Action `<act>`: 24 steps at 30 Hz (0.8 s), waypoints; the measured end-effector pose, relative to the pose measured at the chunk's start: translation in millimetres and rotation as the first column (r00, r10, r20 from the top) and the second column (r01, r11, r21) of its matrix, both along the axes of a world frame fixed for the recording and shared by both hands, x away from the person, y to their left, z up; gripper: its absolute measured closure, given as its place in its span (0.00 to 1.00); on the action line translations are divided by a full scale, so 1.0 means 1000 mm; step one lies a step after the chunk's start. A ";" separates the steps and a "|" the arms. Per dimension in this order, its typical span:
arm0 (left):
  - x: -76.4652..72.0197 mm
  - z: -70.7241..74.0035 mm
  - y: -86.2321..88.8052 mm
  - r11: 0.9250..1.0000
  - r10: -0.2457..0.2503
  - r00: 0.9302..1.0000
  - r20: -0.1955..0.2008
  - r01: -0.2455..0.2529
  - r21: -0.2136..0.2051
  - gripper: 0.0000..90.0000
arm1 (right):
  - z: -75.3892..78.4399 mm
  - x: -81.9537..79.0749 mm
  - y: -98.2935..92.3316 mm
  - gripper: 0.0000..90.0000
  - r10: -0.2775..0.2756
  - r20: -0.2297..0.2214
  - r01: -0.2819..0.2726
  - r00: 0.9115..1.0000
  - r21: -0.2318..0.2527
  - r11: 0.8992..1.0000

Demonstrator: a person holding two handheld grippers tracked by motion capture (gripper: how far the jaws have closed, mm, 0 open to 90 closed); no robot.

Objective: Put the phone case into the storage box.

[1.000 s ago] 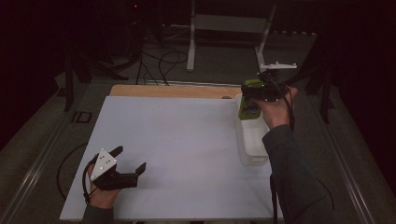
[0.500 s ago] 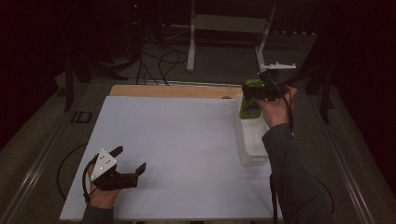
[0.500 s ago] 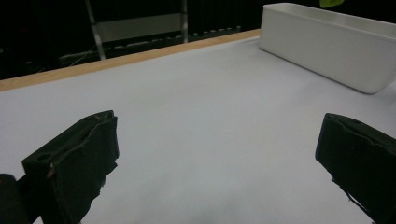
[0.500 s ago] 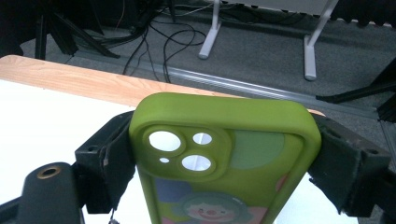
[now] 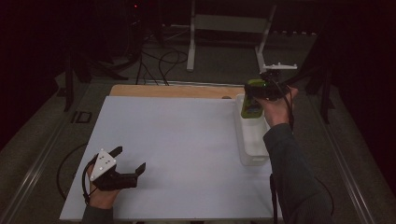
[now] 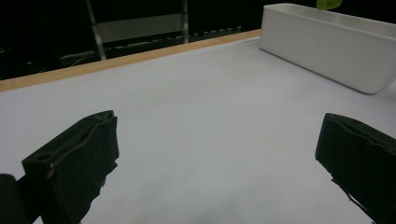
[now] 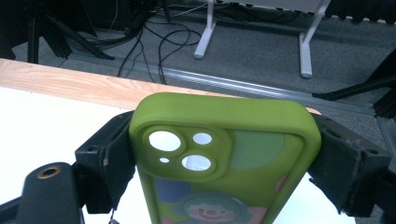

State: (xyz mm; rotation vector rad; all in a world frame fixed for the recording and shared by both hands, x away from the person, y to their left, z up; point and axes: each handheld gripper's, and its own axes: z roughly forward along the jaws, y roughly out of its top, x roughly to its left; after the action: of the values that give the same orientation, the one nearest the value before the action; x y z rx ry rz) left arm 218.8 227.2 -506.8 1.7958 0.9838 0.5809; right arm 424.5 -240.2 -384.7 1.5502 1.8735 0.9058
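Observation:
A lime-green phone case (image 7: 224,154) with a cartoon figure on its back stands upright between the jaws of my right gripper (image 7: 224,168), which is shut on its two long sides. In the high view the phone case (image 5: 252,101) hangs over the far end of a long white bin (image 5: 254,140) at the table's right, with the right gripper (image 5: 262,89) above it. My left gripper (image 5: 127,162) rests low at the near left of the white table sheet, open, its jaws wide apart with nothing between them (image 6: 219,168).
The white bin (image 6: 327,46) lies along the right side of the table. A wooden strip (image 5: 173,91) runs along the table's far edge. Beyond it are cables (image 5: 163,56) and white stand legs (image 5: 191,42) on the floor.

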 end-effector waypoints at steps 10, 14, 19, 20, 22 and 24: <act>-0.001 0.000 0.001 1.000 0.001 1.000 0.002 -0.001 -0.003 0.00 | -0.006 0.006 -0.001 0.17 -0.014 -0.003 0.014 1.000 -0.008 1.000; -0.001 0.001 0.001 1.000 0.000 1.000 0.003 0.000 -0.004 0.00 | -0.008 0.008 -0.002 0.17 -0.019 -0.005 0.019 1.000 -0.007 1.000; -0.001 0.001 0.001 1.000 0.001 1.000 0.004 -0.001 -0.005 0.00 | -0.011 0.012 -0.002 0.17 -0.022 -0.008 0.022 1.000 -0.013 1.000; -0.001 0.001 0.001 1.000 0.002 1.000 0.004 -0.002 -0.005 0.00 | -0.012 0.012 -0.002 0.17 -0.021 -0.010 0.021 1.000 -0.013 1.000; -0.001 0.001 0.001 1.000 0.002 1.000 0.004 -0.002 -0.006 0.00 | -0.014 0.014 -0.002 0.17 -0.023 -0.012 0.022 1.000 -0.014 1.000; -0.001 0.001 0.002 1.000 0.003 1.000 0.004 -0.002 -0.007 0.00 | -0.015 0.016 -0.002 0.17 -0.022 -0.014 0.022 1.000 -0.015 1.000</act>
State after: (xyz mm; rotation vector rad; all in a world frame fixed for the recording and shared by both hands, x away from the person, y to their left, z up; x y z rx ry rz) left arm 217.8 228.9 -506.0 1.7868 0.9841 0.5821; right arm 440.1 -242.1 -399.6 1.5689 1.8652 0.8710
